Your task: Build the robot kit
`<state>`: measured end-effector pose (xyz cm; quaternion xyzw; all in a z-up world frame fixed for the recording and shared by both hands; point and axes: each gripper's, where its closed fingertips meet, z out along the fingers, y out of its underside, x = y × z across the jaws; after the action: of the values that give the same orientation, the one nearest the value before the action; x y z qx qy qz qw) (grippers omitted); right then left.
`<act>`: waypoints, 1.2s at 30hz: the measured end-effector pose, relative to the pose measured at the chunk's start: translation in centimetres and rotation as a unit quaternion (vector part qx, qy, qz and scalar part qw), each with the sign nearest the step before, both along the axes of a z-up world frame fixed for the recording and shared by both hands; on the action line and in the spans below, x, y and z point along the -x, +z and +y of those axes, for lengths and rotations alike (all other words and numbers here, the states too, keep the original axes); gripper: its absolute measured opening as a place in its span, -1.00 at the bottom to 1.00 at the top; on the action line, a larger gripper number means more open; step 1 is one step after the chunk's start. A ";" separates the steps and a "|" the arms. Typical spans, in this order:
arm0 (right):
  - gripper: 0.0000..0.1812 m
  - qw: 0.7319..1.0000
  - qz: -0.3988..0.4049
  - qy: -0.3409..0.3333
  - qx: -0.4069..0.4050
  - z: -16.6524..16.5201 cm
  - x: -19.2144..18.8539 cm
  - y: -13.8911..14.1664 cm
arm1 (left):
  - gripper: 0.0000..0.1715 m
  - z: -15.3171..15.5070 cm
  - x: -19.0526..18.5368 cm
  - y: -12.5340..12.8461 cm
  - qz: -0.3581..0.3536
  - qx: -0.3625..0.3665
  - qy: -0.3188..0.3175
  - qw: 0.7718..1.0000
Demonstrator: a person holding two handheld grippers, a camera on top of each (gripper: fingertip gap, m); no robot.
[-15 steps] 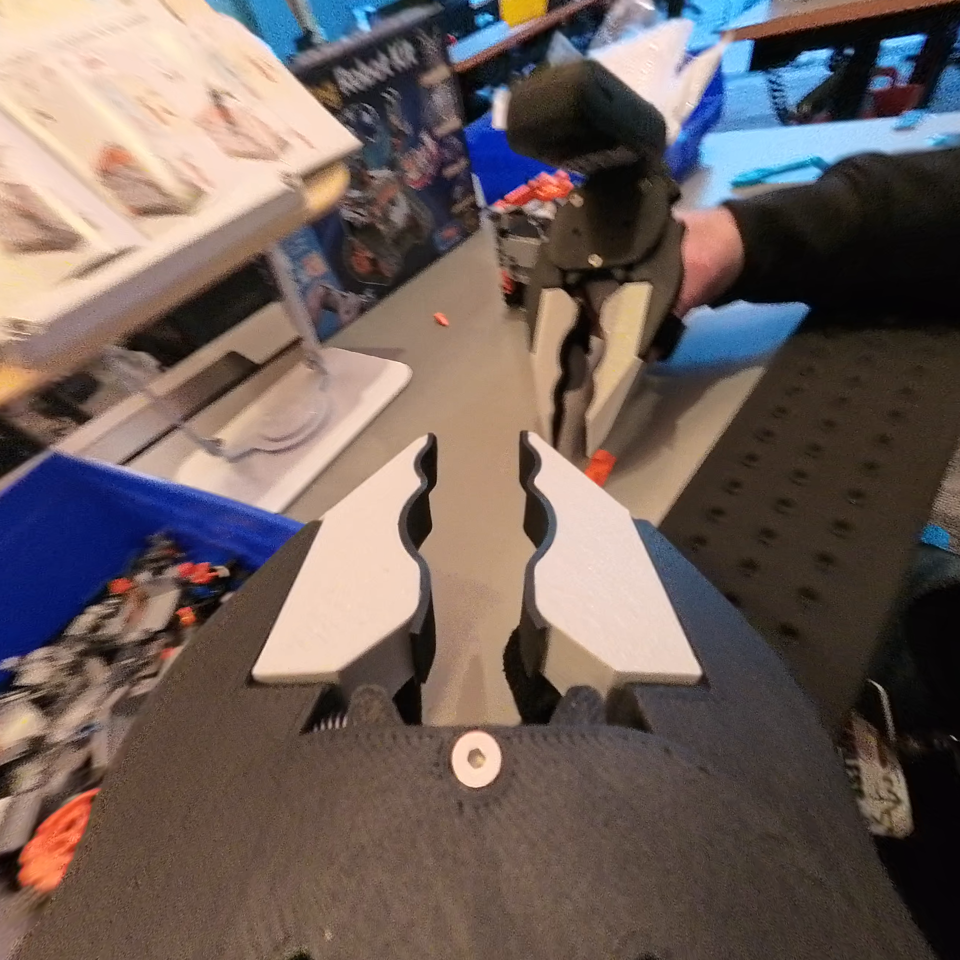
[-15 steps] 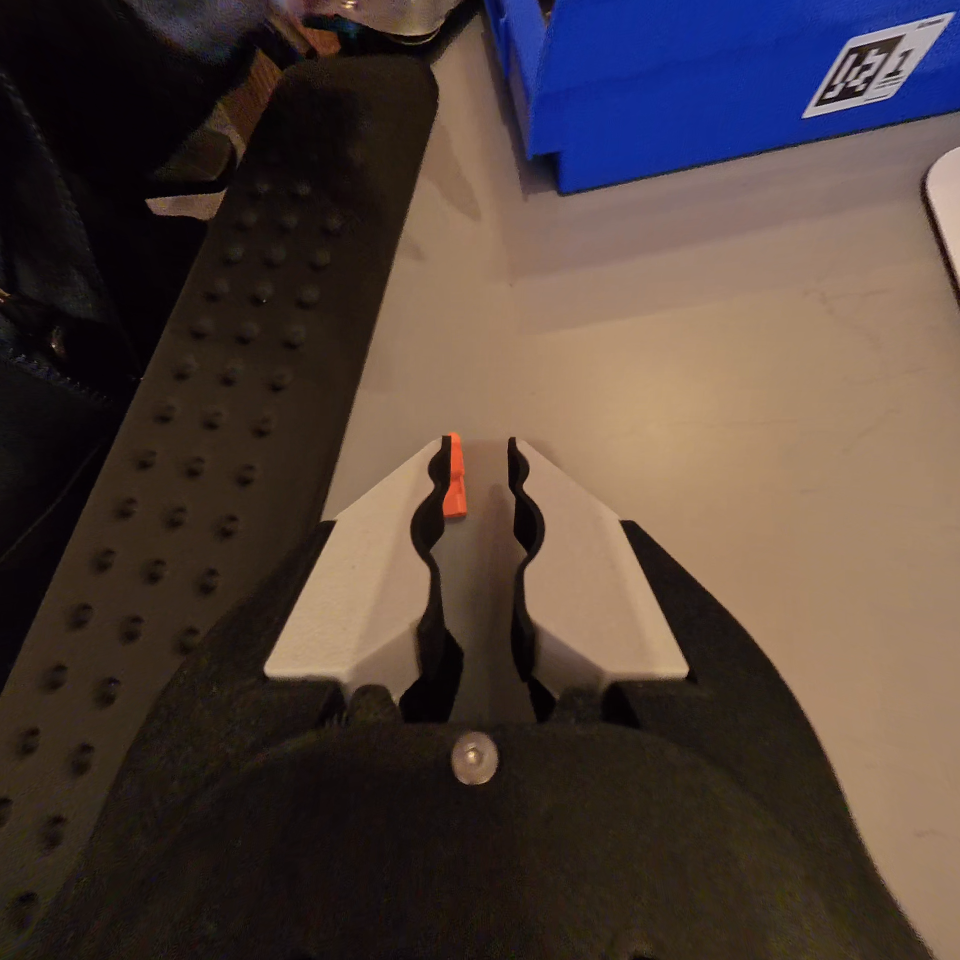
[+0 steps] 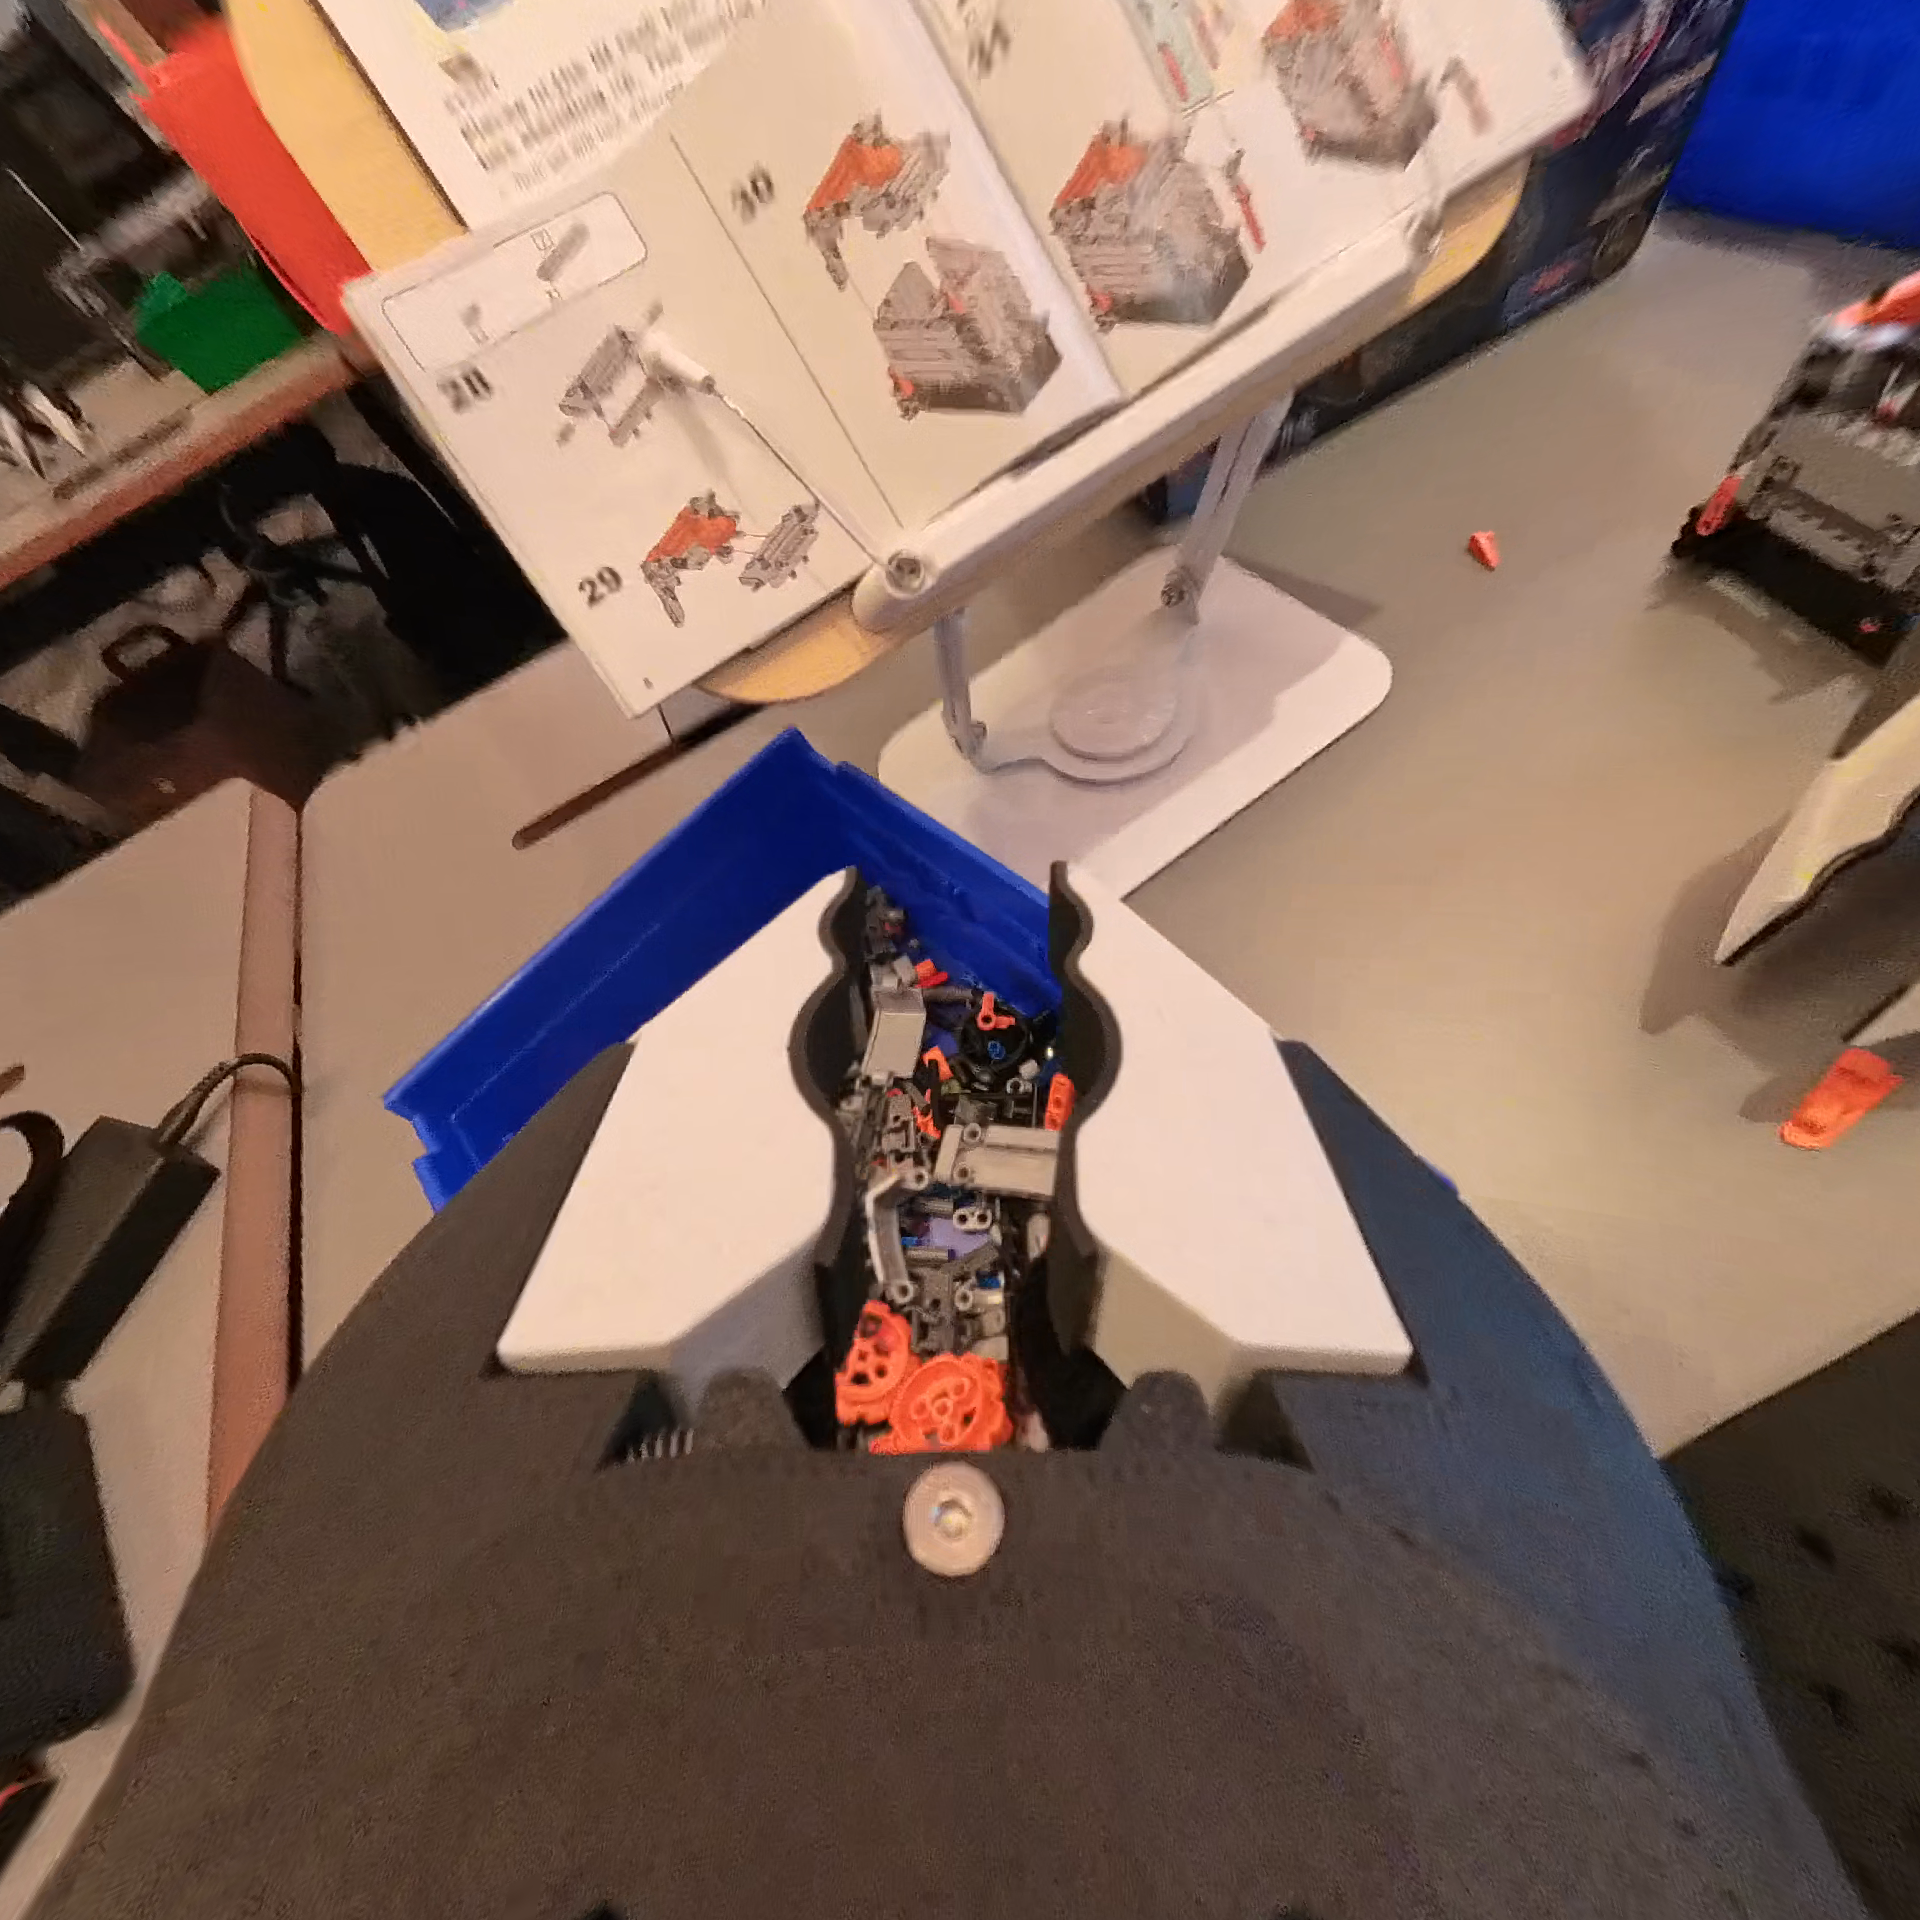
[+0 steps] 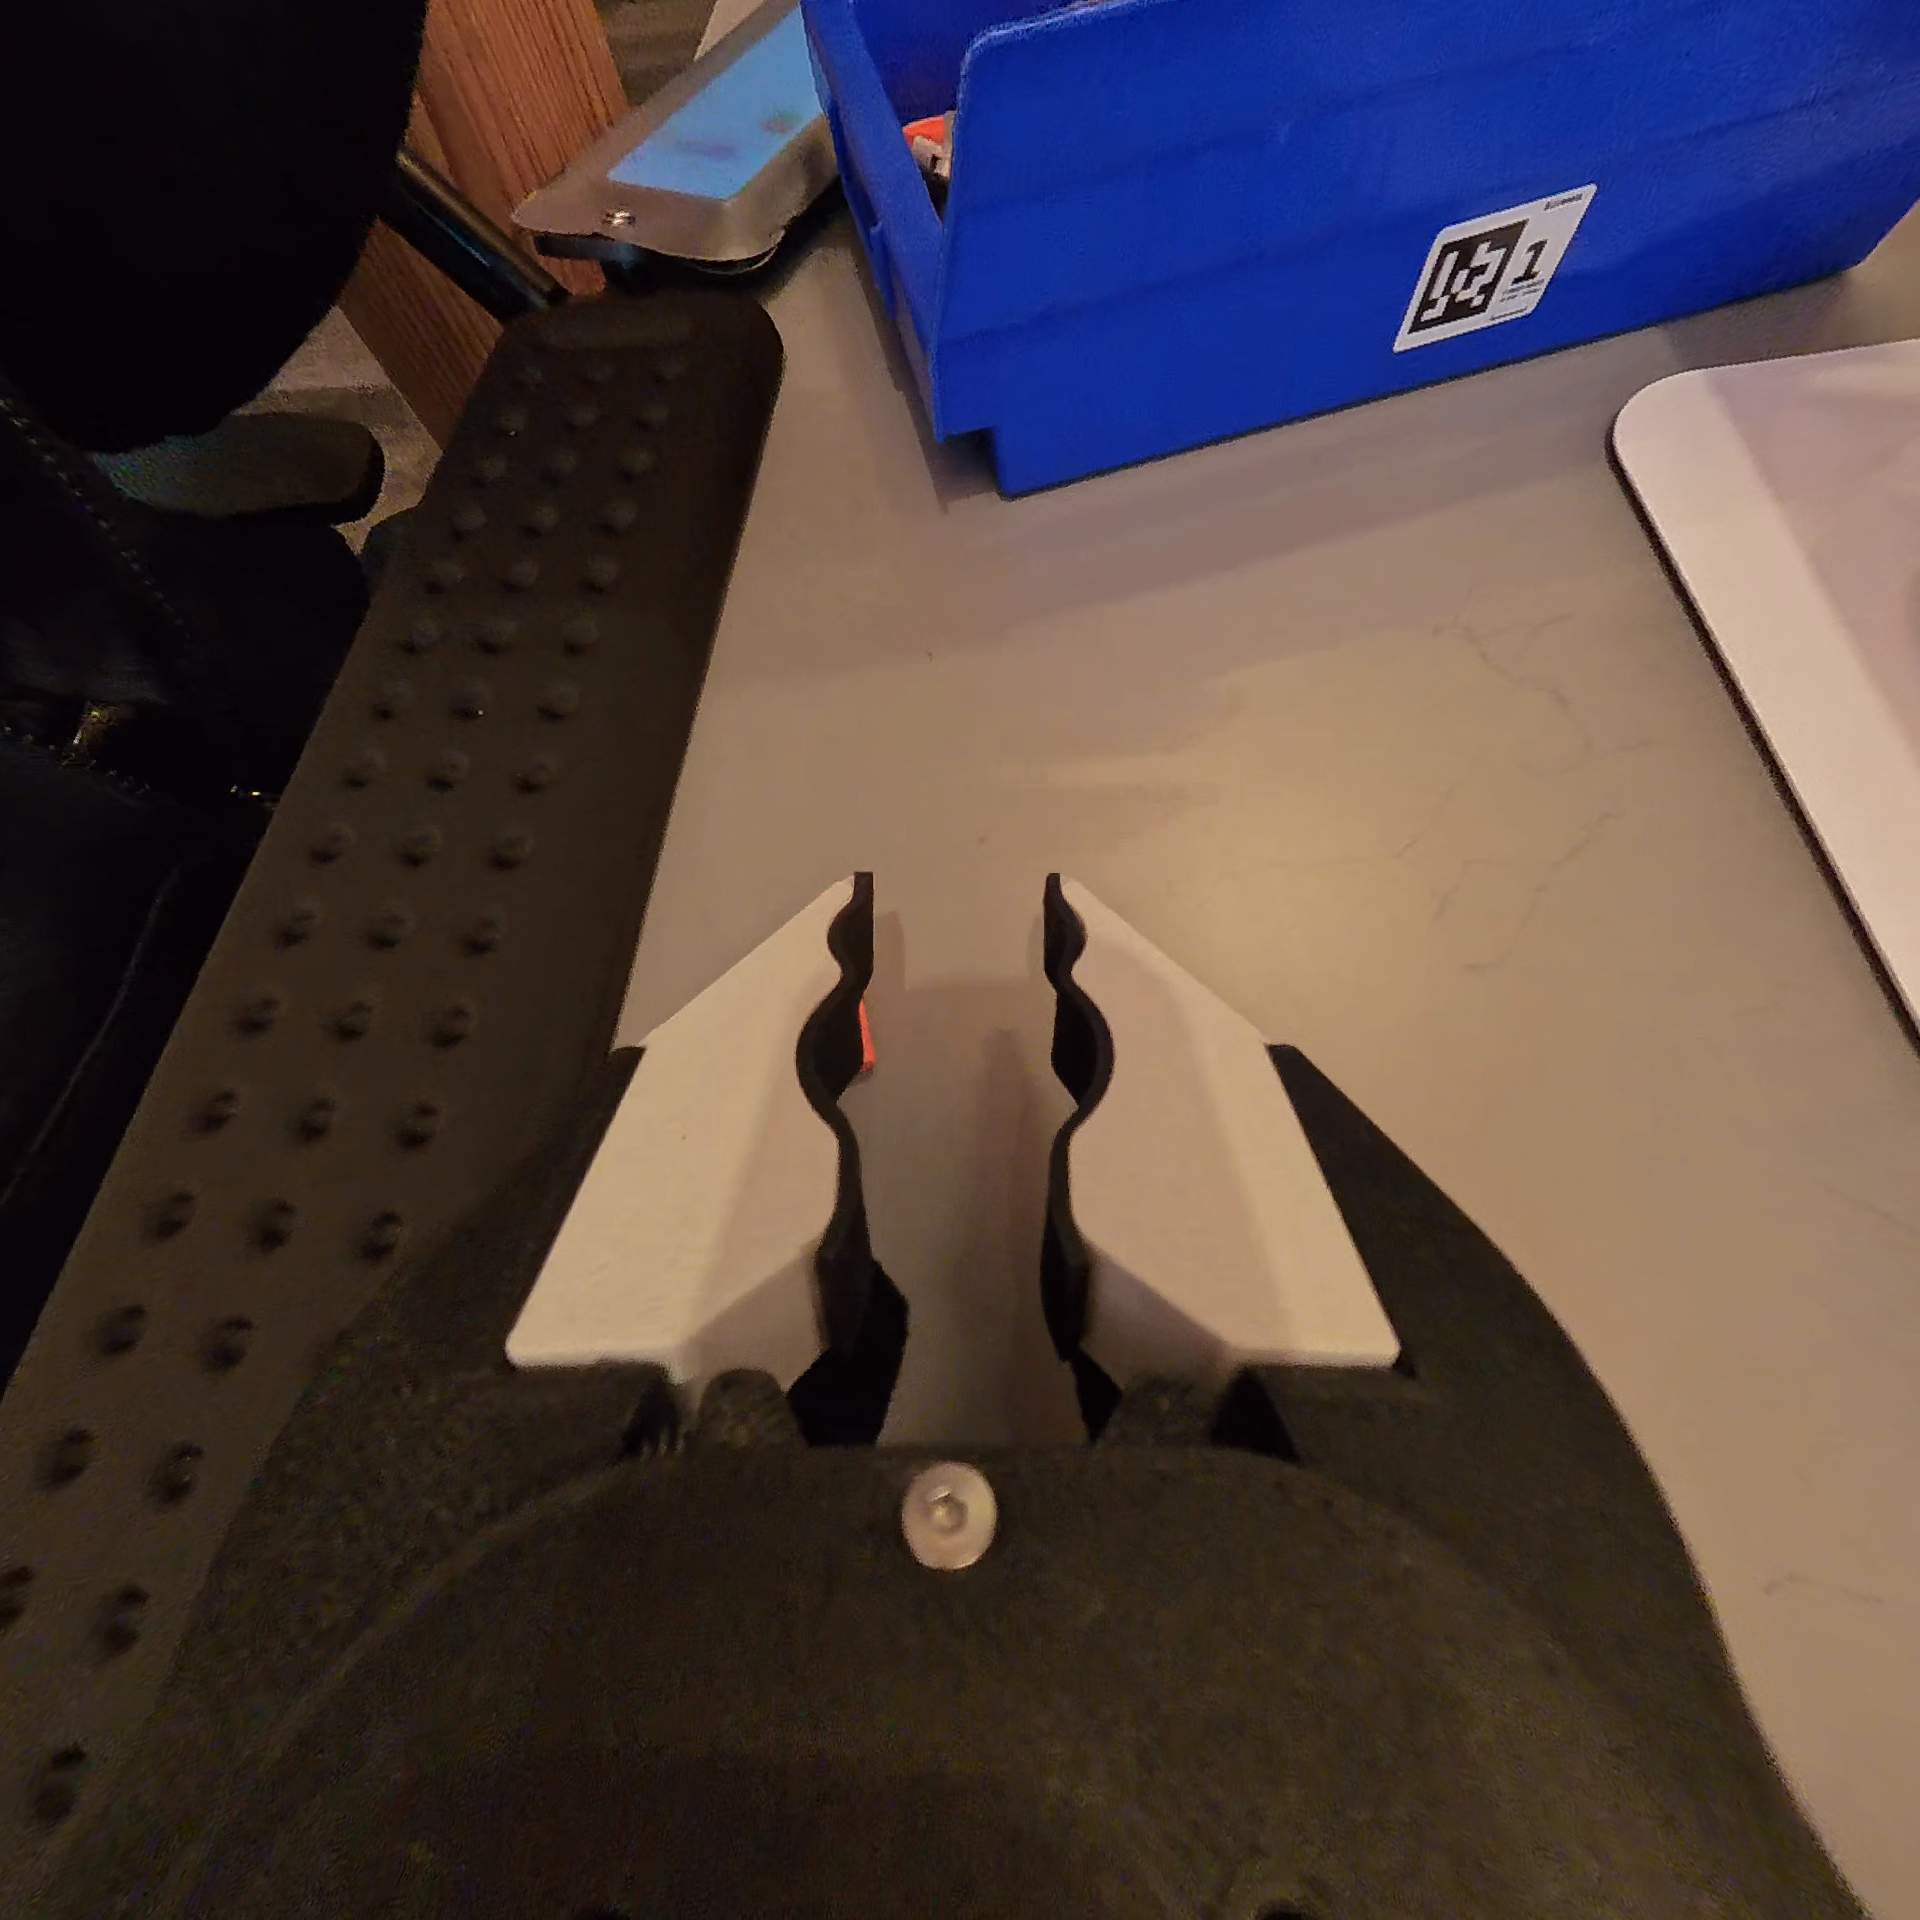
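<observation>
Two open grippers, left gripper (image 3: 954, 894) over blue bin (image 3: 665, 966), orange piece (image 4: 863, 1034) touching right gripper (image 4: 958, 894) finger.

Open instruction booklet (image 3: 831, 312) on white stand (image 3: 1195, 717): printed step numbers and one text line beside assembly diagrams, partly blurred. White sticker (image 4: 1486, 270) on blue bin (image 4: 1195, 312): black square marker code, small print. Dark box (image 3: 1621, 156) behind booklet: print illegible.

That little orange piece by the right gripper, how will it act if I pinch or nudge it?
The orange piece looks like rigid, light plastic lying flat on the table, so a nudge probably slides it rather than rolls it. Being thin, it may slip from the open right gripper.
</observation>
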<state>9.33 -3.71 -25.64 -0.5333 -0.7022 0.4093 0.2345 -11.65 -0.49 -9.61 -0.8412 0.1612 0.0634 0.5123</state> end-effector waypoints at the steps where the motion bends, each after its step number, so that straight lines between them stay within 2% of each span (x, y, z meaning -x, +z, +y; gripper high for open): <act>1: -0.65 1.000 0.001 -0.001 0.002 0.0 0.0 0.1 | -0.62 0.5 0.3 -0.7 0.003 0.044 0.004 0.999; 2: -0.65 1.000 0.004 0.000 0.005 0.0 0.0 0.2 | -0.58 0.8 0.8 -1.2 0.014 0.088 0.012 0.996; 3: -0.65 1.000 0.005 0.000 0.007 0.0 -0.1 0.3 | -0.60 1.4 1.2 -0.7 0.038 0.096 0.019 0.994; 5: -0.65 1.000 0.007 -0.002 0.006 0.1 0.0 0.4 | -0.70 2.7 0.5 0.3 0.059 0.109 -0.017 0.992; 8: -0.64 1.000 0.001 -0.004 0.001 0.2 -0.1 0.1 | -0.64 4.5 1.7 -0.7 0.077 0.177 -0.026 0.981; 14: -0.62 1.000 0.000 -0.011 -0.004 0.5 -0.1 0.1 | -0.60 5.5 4.5 -5.1 0.131 0.287 -0.045 0.948; 19: -0.61 1.000 0.002 -0.010 -0.003 0.5 0.0 0.1 | -0.60 4.9 4.7 -7.8 0.117 0.308 -0.068 0.942; 22: -0.61 1.000 0.000 -0.009 -0.005 0.4 0.0 0.0 | -0.58 4.8 5.7 -9.4 0.129 0.316 -0.059 0.938; 26: -0.61 1.000 -0.002 -0.011 -0.007 0.5 0.0 0.0 | -0.59 5.4 6.2 -10.8 0.118 0.304 -0.059 0.944; 33: -0.60 1.000 -0.002 -0.018 0.001 1.0 -0.1 -0.1 | -0.60 5.0 8.1 -12.8 0.126 0.332 -0.060 0.933; 36: -0.60 1.000 -0.004 -0.020 0.007 1.1 -0.1 -0.3 | -0.67 5.1 9.1 -13.2 0.127 0.330 -0.056 0.934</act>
<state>9.44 -2.61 -25.95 -0.5505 -0.6893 0.4071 0.2368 -20.79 4.65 -22.82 -0.9373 0.2837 0.0840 0.1843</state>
